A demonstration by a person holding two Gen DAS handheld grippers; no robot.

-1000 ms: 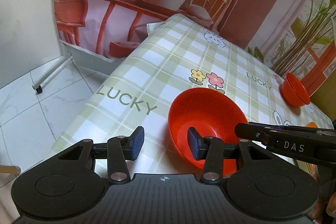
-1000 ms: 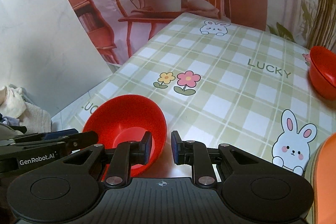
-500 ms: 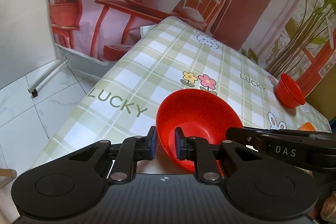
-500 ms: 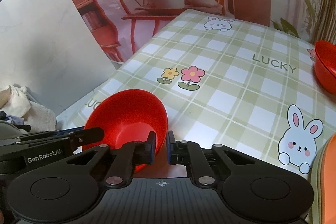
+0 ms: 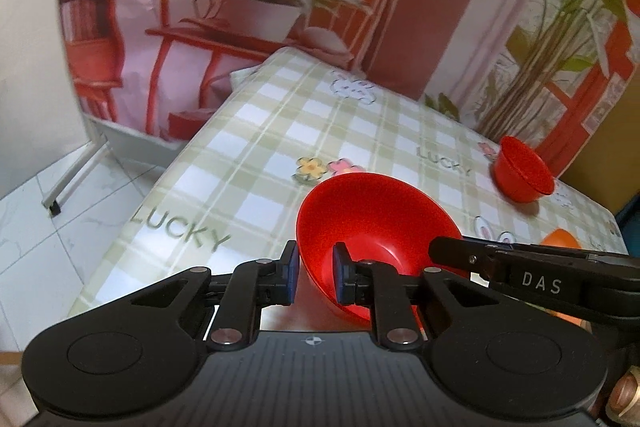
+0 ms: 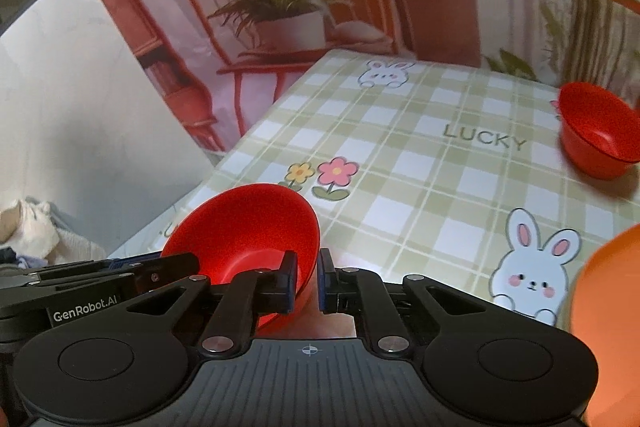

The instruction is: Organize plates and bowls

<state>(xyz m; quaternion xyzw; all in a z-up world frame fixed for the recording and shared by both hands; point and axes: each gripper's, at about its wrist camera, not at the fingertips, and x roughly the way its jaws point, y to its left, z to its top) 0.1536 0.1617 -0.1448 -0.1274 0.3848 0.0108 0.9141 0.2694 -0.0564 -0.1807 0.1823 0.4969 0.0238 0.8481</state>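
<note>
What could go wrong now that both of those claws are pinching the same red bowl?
Both the left gripper and the right gripper clamp only the thin rim of the red bowl, on opposite sides. If the two hands drift apart or twist differently, the rim could slip free and the bowl could drop. It is also near the table edge, so it might fall to the floor.

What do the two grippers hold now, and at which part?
Both hold the same red bowl by its rim: left gripper on one side, right gripper on the opposite side.
</note>
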